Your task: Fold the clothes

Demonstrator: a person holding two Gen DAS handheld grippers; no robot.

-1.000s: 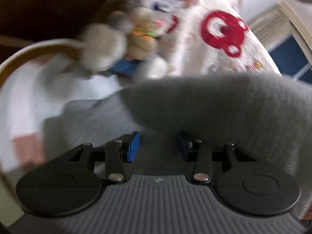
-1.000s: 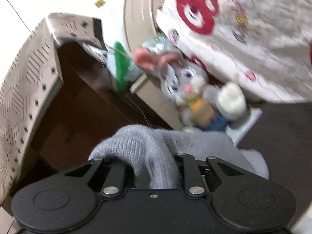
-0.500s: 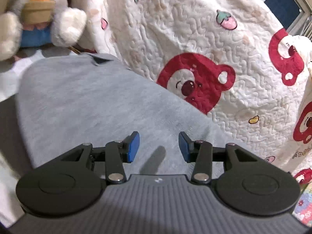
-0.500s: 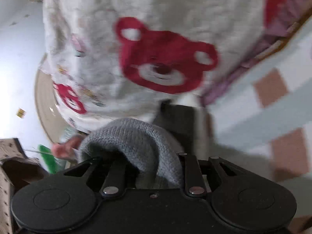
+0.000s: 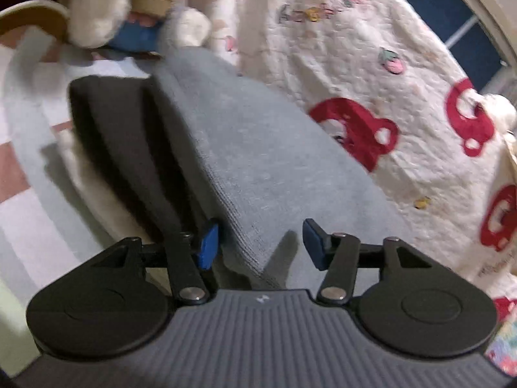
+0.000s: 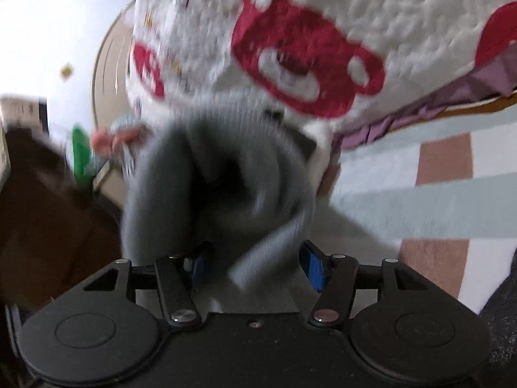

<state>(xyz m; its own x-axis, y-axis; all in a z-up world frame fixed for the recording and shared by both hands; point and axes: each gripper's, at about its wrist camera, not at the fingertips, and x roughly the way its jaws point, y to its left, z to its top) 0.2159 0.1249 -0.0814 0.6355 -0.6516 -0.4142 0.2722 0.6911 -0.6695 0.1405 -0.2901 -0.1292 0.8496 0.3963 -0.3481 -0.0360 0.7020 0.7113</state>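
A grey knit garment point(image 5: 268, 148) lies spread in front of my left gripper point(image 5: 261, 245), which is open, its blue pads point(image 5: 208, 245) wide apart over the garment's folded edge. A dark garment point(image 5: 122, 135) shows under the grey one on the left. In the right wrist view the same grey knit point(image 6: 219, 174) is bunched and blurred just ahead of my right gripper point(image 6: 257, 266). That gripper is open, and a ribbed strip point(image 6: 261, 252) of the knit hangs loose between its fingers.
A white quilt with red bear prints point(image 5: 371, 74) rises right behind the garment. A plush bunny point(image 5: 135, 6) sits at the far left. A rug of pale and pink squares point(image 6: 436, 194) covers the floor. Brown furniture point(image 6: 48, 213) stands to the left.
My right gripper has opened and let go of the grey knit, which now slumps loose ahead of it. My left gripper stayed open and shifted left, bringing the dark garment into view.
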